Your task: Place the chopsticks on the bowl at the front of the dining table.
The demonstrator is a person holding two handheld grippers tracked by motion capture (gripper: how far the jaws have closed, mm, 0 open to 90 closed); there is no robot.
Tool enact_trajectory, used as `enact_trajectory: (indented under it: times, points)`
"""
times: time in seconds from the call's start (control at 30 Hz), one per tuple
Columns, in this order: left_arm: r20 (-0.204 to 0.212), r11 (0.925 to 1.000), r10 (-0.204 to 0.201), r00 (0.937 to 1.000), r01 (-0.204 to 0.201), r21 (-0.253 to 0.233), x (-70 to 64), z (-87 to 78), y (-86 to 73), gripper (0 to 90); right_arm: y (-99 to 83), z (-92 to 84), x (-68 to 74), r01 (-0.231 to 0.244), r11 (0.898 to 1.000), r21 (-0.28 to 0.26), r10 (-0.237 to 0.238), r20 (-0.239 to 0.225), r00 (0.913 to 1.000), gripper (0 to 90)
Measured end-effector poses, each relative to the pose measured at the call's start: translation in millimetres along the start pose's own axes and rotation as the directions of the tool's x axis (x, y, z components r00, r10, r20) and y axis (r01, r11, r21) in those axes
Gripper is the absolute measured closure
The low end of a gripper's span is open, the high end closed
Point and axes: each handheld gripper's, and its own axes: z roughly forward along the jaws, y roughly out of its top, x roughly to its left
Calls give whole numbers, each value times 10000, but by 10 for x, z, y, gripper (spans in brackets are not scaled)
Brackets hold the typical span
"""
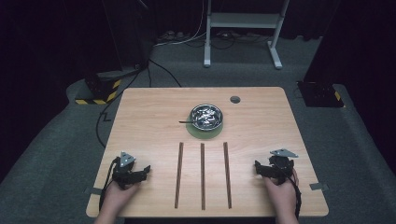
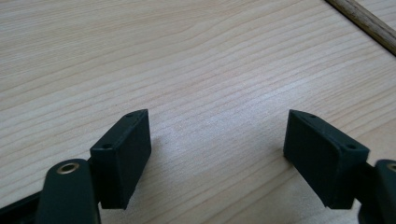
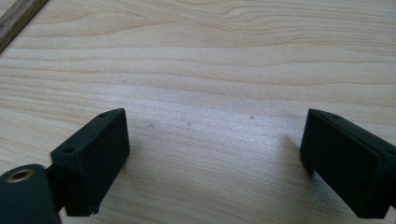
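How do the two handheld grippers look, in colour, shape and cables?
Both the left gripper and the right gripper are black, each topped by a grey three-cornered plate. Each has two blocky, rectangular black jaws with small screw holes. A black cable trails from each. No sleeves show.

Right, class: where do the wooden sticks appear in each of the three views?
High view: three wooden sticks lie side by side in the near middle of the table.
Left gripper view: one of them crosses the top right corner.
Right gripper view: one crosses the top left corner.
Shared landmark: the pale table.
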Motion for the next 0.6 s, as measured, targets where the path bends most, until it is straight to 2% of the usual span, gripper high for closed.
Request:
enact_trajectory:
  times: [0.2, 0.33, 0.6]
  points:
    - [-283, 9998, -191, 9994, 192, 46, -23, -6, -6, 210, -1, -17, -12, 34, 9999, 138, -33, -109, 9999, 87]
    - [-317, 9997, -217, 9993, 219, 63, -27, -8, -6, 209, -5, -7, -10, 10, 10000, 5, -10, -39, 10000, 91]
    - [-240, 9998, -199, 9995, 201, 55, -27, -2, -2, 208, -35, -50, -31, -85, 9998, -172, 87, 168, 9998, 197]
